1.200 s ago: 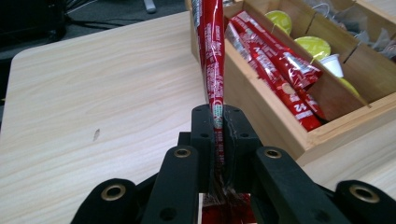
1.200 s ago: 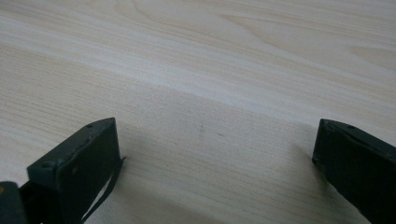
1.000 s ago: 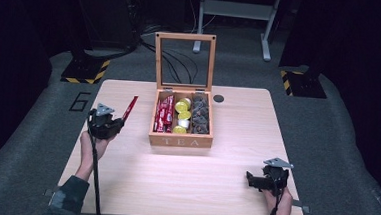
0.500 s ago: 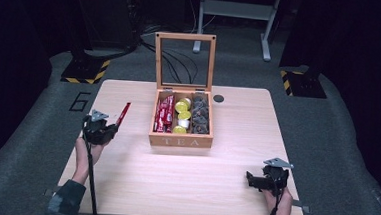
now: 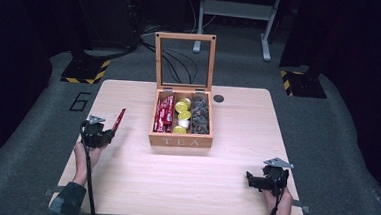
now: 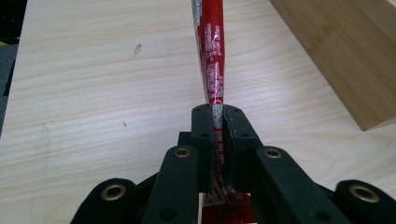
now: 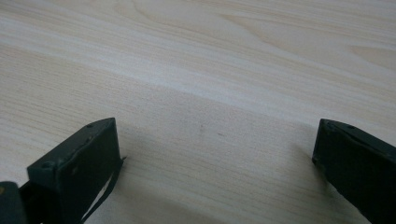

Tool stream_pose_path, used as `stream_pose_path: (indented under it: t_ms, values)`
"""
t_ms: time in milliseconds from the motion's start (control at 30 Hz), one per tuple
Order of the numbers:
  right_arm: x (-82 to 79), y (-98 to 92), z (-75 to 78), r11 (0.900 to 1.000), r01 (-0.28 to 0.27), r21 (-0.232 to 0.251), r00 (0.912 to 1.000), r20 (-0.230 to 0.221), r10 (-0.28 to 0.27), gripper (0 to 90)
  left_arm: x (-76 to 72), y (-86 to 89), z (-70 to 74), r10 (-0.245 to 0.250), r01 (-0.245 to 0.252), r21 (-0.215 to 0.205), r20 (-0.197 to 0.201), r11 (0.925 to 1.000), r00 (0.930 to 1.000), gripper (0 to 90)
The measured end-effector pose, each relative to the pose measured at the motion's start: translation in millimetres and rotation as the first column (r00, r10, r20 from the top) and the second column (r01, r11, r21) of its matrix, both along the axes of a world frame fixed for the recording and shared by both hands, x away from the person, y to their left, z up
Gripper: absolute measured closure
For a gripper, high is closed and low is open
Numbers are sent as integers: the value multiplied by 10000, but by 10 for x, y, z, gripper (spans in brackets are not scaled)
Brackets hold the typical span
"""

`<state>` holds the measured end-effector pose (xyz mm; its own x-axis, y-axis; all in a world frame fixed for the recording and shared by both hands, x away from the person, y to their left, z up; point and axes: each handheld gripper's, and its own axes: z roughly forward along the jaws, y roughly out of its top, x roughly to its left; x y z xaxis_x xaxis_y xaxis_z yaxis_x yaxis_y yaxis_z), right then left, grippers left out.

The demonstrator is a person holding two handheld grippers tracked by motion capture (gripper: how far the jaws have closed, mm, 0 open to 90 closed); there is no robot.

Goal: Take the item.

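My left gripper (image 5: 108,132) (image 6: 218,114) is shut on a long red tea sachet (image 5: 119,119) (image 6: 210,51), which sticks out ahead of the jaws low over the table's left side. An open wooden tea box (image 5: 180,140) sits mid-table; its side (image 6: 341,51) is at the upper right of the left gripper view. It holds more red sachets (image 5: 165,113), yellow and white capsules (image 5: 182,116) and dark packets (image 5: 200,115). Near the front right edge my right gripper (image 5: 252,179) (image 7: 215,154) rests open, nothing between its jaws.
The box's glass lid (image 5: 184,62) stands upright behind it. A small dark round disc (image 5: 218,98) lies on the light wooden table (image 5: 257,136) right of the box. Grey floor, cables and a metal stand surround the table.
My left gripper has moved down and toward the table's left front with the red sachet in it, away from the box. The right gripper has stayed put.
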<state>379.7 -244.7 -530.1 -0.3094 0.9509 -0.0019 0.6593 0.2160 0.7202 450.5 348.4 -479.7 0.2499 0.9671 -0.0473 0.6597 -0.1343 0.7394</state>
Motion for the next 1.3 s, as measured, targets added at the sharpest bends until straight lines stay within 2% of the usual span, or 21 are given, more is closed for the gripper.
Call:
stream_pose_path:
  t_ms: [133,333,467,567,700,867,1133,1233,1267,1300]
  values:
    - [-1,0,0,10000,1,-3,10000,0,-1,0,28,17,-54,69,-67,146,-198,9999,9998,833]
    - [0,0,0,10000,3,-1,10000,0,-3,0,76,68,-140,293,-284,159,-565,9995,9980,833]
    - [0,-1,0,10000,-3,-6,10000,-1,3,0,107,101,-198,483,-476,112,-674,9988,9966,832]
    - [0,0,0,10000,1,-2,10000,-1,-1,0,130,139,-251,550,-536,182,-921,9984,9942,832]
    - [0,-1,0,10000,-1,-6,10000,-1,1,0,141,159,-284,604,-588,192,-1023,9981,9929,831]
    - [0,0,0,10000,2,-2,10000,-6,-2,0,154,150,-299,711,-664,465,-1095,9967,9914,829]
    - [1,0,0,10000,-4,0,10000,-2,4,0,161,133,-289,735,-680,590,-954,9959,9927,805]
    - [3,-2,0,10000,-24,-8,10000,5,24,0,151,119,-253,727,-681,537,-894,9962,9933,735]
    - [2,-2,0,10000,-25,-6,10000,0,25,0,149,111,-246,780,-743,512,-747,9959,9941,696]
    - [2,-2,0,10000,-17,-6,10000,-1,17,0,144,104,-232,793,-752,551,-763,9956,9939,656]
